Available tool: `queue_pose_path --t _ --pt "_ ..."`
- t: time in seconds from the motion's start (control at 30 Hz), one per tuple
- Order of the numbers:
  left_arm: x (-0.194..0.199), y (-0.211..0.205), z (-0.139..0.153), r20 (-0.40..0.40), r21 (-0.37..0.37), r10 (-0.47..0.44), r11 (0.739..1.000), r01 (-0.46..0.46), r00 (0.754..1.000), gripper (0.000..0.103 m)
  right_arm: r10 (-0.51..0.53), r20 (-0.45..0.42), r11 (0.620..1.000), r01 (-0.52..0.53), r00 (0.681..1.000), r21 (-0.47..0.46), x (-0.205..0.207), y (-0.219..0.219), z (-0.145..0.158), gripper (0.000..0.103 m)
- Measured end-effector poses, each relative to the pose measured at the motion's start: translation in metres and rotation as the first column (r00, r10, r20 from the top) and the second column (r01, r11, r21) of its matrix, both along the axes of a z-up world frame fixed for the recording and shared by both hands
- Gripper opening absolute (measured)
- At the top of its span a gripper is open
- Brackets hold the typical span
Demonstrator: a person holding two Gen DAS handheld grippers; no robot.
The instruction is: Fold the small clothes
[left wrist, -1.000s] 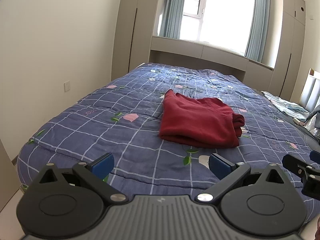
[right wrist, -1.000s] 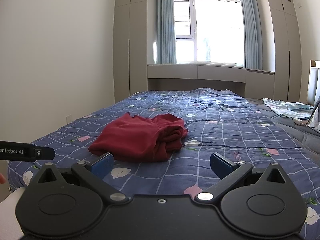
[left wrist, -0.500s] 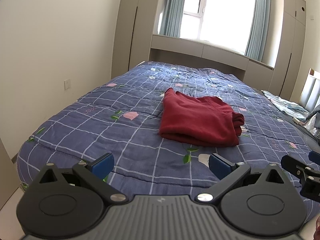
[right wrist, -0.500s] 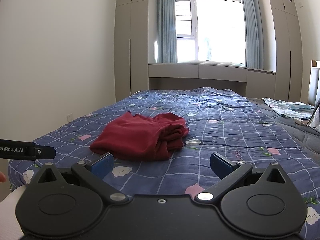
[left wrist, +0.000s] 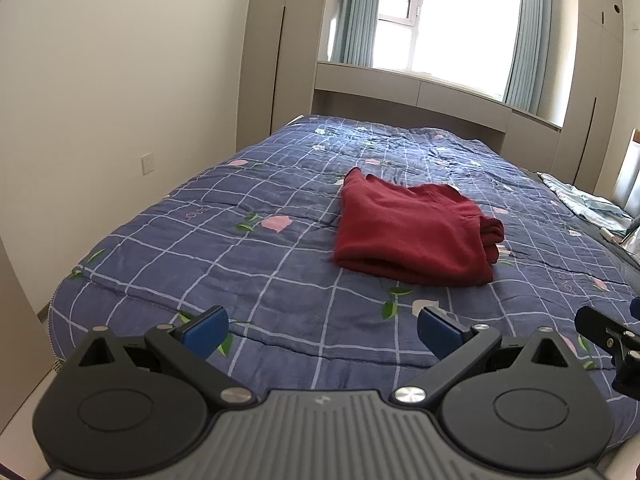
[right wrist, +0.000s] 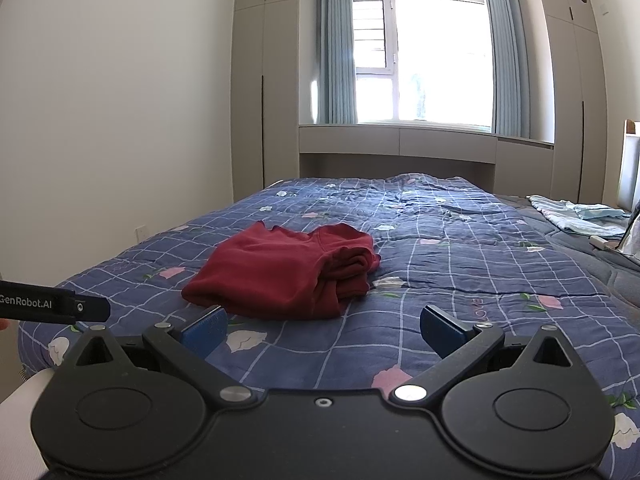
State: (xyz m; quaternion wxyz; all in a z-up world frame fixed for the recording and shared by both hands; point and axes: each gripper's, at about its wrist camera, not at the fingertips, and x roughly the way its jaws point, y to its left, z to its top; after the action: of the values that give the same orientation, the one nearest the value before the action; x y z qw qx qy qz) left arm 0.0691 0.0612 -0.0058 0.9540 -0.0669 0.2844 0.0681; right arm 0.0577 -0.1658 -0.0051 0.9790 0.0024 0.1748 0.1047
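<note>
Fingers of the left gripper [left wrist: 323, 333] stand wide apart and hold nothing, poised above the near edge of the bed [left wrist: 256, 272]. Fingers of the right gripper [right wrist: 323, 331] are likewise spread and empty. A folded red garment [left wrist: 416, 232] lies flat on the blue checked quilt [right wrist: 460, 276], near the middle of the bed and well apart from both grippers; its bunched layers face right. Pale blue clothes [right wrist: 580, 220] rest at the far right of the bed. A window [right wrist: 424, 60] with curtains stands behind.
</note>
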Motion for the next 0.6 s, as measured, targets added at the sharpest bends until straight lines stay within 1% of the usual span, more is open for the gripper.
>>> queue_pose_path --t 0.6 --pt "0.0003 -0.0009 -0.0002 -0.01 0.001 -0.008 1.0 0.008 1.0 0.103 0.011 -0.01 1.0 -0.011 1.0 -0.003 -0.0001 -0.002 -0.0005 0.102"
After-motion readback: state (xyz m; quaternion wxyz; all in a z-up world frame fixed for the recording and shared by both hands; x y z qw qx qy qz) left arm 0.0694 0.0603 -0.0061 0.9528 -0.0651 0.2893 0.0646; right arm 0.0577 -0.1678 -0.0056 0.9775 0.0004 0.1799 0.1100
